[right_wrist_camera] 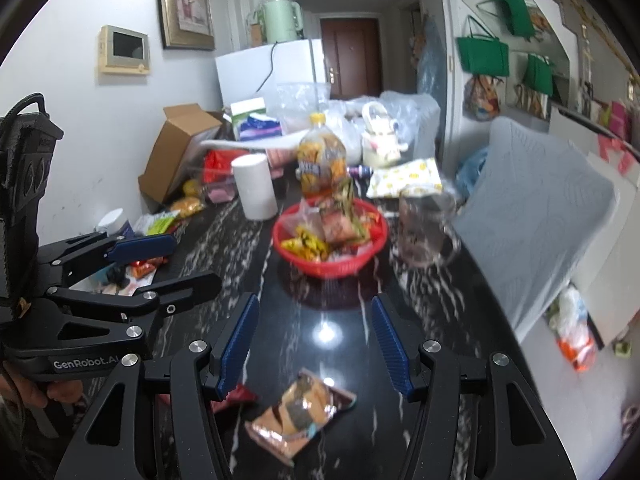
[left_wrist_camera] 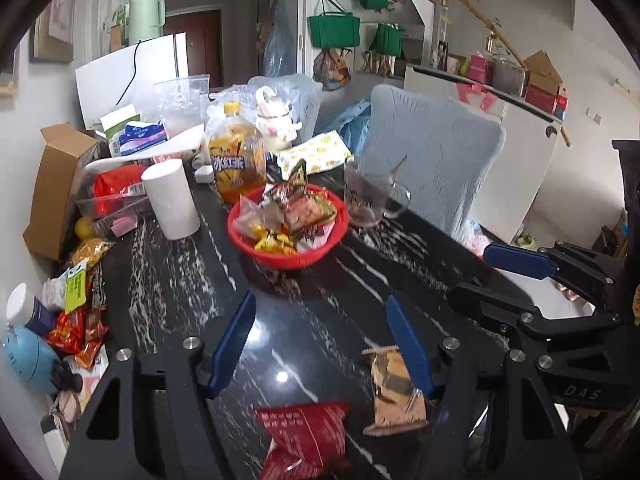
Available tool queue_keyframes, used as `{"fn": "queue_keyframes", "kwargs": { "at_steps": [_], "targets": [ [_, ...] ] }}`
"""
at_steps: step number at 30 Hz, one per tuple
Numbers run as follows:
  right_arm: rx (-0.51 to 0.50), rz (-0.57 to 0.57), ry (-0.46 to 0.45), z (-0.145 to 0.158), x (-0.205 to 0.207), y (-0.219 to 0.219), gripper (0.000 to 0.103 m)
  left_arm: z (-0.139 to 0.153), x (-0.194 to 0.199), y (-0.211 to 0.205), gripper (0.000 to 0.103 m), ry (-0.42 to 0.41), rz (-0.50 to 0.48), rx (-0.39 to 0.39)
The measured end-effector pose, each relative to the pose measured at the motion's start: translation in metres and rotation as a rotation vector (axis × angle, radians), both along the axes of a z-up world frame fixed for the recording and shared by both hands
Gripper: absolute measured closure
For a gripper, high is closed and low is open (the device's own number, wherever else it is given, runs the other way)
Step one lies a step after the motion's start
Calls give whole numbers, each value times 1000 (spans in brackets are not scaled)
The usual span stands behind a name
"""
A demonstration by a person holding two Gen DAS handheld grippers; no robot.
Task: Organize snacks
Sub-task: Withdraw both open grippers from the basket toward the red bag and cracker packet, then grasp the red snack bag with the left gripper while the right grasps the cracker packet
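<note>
A: Pointing down at a slant over the dark marbled table point(left_wrist_camera: 192, 280), the left gripper point(left_wrist_camera: 320, 340) has its blue pads spread, nothing between them. Its right pad passes in front of a tan snack packet point(left_wrist_camera: 394, 396) lying on the table; whether they touch I cannot tell.

B: And the red packet point(left_wrist_camera: 306, 440)?

A: Flat on the table at the near edge, just left of the tan one, below the open jaws.

B: The right gripper point(right_wrist_camera: 314, 340)?

A: Also tilted down and spread, gripping nothing. From its own camera the tan snack packet point(right_wrist_camera: 300, 412) lies near, between and below the pads, clear of both. The left gripper point(right_wrist_camera: 160, 264) shows at the left, with fingers of a hand point(right_wrist_camera: 36, 392) curled under its handle.

B: Farther out?

A: A red basket point(left_wrist_camera: 288, 260) heaped with wrapped snacks sits mid-table, ahead of both grippers. Behind it stands an iced-tea bottle point(left_wrist_camera: 236, 164); left of it a white paper roll point(left_wrist_camera: 172, 204); right of it a glass mug point(left_wrist_camera: 368, 196). More loose snack packets point(left_wrist_camera: 76, 320) crowd the table's left edge.
</note>
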State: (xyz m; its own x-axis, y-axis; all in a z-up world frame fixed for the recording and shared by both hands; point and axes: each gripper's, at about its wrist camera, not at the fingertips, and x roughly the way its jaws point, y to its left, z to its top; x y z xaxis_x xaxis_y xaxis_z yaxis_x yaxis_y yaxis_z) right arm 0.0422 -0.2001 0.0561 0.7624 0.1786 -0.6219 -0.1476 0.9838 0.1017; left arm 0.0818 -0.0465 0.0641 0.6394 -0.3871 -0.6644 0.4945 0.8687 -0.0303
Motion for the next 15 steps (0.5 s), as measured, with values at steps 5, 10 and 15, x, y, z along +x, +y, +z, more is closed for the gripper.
{"fn": "queue_keyframes", "kwargs": {
  "at_steps": [5, 10, 15],
  "targets": [
    [10, -16, 48, -19, -17, -1, 45, -15, -15, 4, 36, 30, 5, 6],
    [26, -11, 101, -37, -35, 4, 45, -30, -33, 11, 36, 64, 13, -5],
    [73, 8, 171, -54, -47, 11, 43, -43, -47, 20, 36, 95, 45, -8]
  ]
}}
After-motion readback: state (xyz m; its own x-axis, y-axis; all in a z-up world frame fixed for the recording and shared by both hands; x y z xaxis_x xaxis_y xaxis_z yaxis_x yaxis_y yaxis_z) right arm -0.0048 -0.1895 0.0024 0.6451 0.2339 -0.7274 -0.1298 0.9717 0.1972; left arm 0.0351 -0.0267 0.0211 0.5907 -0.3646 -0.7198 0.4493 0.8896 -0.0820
